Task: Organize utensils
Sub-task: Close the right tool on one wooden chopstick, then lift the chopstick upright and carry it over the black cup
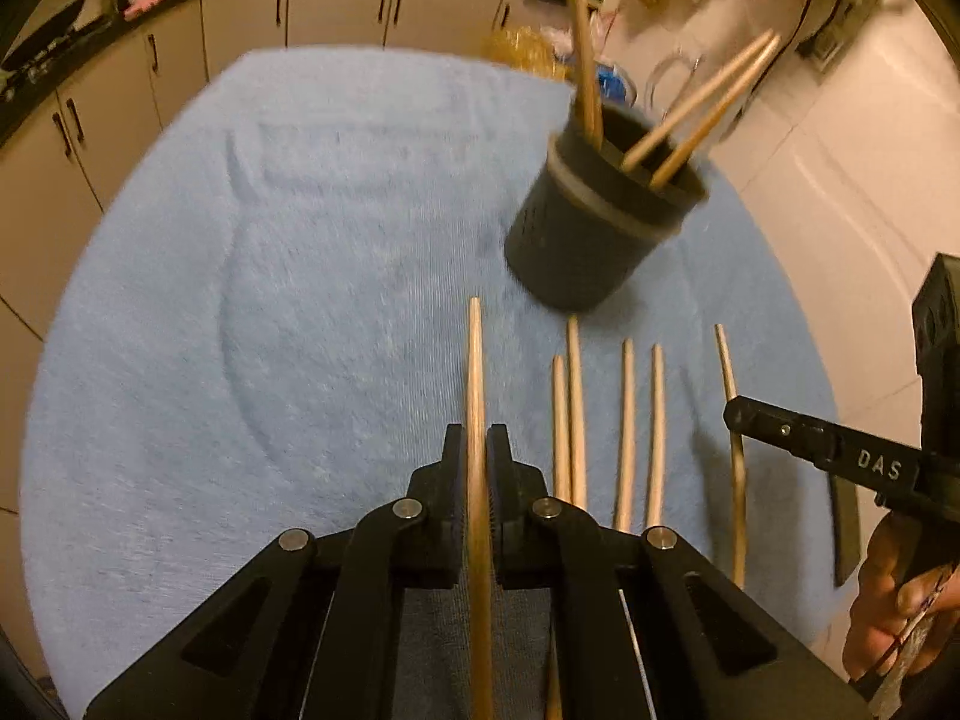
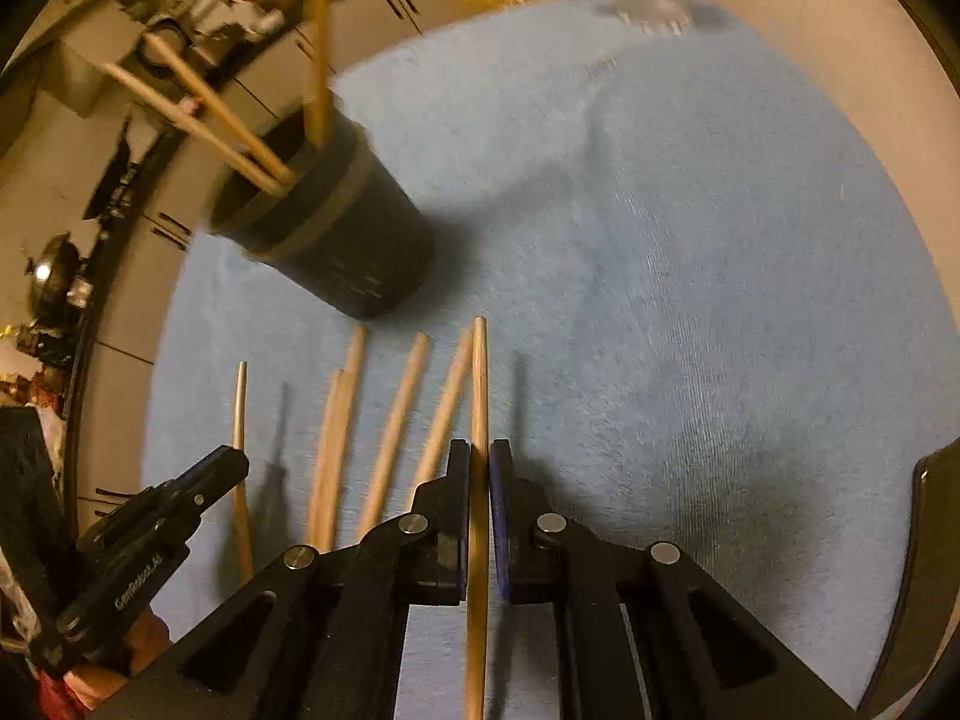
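Two tools, each clamped on one wooden chopstick, over blue towel on bench.
Left tool grips a chopstick; four loose chopsticks lie side by side on the blue towel; right tool pinches another chopstick. Dark ribbed holder beyond holds four plain tan chopsticks. "DAS" reads on right tool's arm.

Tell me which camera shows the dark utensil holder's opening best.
The left wrist view: the utensil holder tilts its open rim toward the camera, with chopsticks visibly inside. In the right wrist view the holder is blurrier, its mouth angled away.
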Action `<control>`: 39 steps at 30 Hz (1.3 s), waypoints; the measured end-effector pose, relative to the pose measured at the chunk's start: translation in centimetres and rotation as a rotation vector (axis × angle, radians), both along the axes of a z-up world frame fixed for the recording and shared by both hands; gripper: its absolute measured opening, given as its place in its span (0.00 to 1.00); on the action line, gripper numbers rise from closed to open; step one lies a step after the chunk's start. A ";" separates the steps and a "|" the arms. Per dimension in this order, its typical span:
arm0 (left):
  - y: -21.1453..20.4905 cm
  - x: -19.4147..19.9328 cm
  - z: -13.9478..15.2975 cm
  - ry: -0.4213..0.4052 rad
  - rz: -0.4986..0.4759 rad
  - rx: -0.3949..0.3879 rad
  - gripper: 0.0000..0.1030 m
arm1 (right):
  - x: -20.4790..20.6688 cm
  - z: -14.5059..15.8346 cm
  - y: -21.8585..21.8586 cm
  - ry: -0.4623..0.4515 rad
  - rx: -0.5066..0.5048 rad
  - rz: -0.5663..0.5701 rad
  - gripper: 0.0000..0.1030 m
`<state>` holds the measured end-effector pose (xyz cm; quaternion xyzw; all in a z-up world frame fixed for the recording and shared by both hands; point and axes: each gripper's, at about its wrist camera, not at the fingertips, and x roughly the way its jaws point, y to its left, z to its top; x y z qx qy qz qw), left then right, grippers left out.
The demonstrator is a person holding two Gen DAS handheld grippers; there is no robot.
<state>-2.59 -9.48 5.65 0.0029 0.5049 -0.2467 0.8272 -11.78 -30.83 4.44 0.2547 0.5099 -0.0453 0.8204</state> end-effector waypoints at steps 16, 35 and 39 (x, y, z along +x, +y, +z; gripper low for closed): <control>1.7 -3.3 7.6 -0.188 -0.006 -0.076 0.06 | -3.9 9.1 2.2 -0.290 -0.095 -0.032 0.06; 1.6 -3.7 11.5 -0.264 -0.023 -0.100 0.06 | -5.5 12.0 1.3 -0.384 -0.110 -0.101 0.06; 1.4 -3.2 12.5 -0.282 -0.026 -0.109 0.06 | -5.4 13.1 0.8 -0.405 -0.112 -0.112 0.06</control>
